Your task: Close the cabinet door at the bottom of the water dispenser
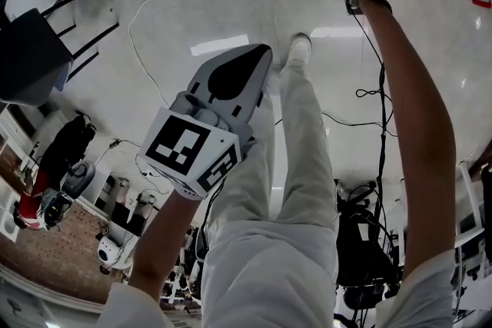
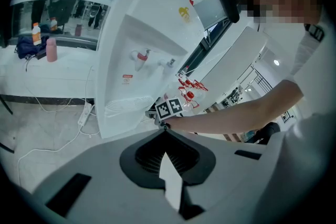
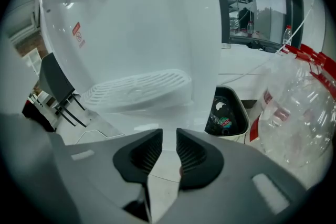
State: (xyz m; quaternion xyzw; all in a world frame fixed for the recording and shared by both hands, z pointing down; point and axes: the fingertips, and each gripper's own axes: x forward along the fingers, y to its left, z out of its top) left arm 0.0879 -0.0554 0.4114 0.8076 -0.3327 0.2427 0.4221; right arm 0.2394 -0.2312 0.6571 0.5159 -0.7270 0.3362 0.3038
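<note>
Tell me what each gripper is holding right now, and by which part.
Nothing is held: the left gripper is shut and empty, the right gripper slightly open around nothing.

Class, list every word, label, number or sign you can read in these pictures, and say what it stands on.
No text is readable anywhere.
On the water dispenser, a red sticker: too blurred.
Higher on it, a yellow mark: too blurred.
On the clear bottle, a label: too blurred.

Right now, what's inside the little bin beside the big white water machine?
Crumpled wrappers on a black bag. The bin has its near rim covering the bottom, so anything deeper stays hidden.
</note>
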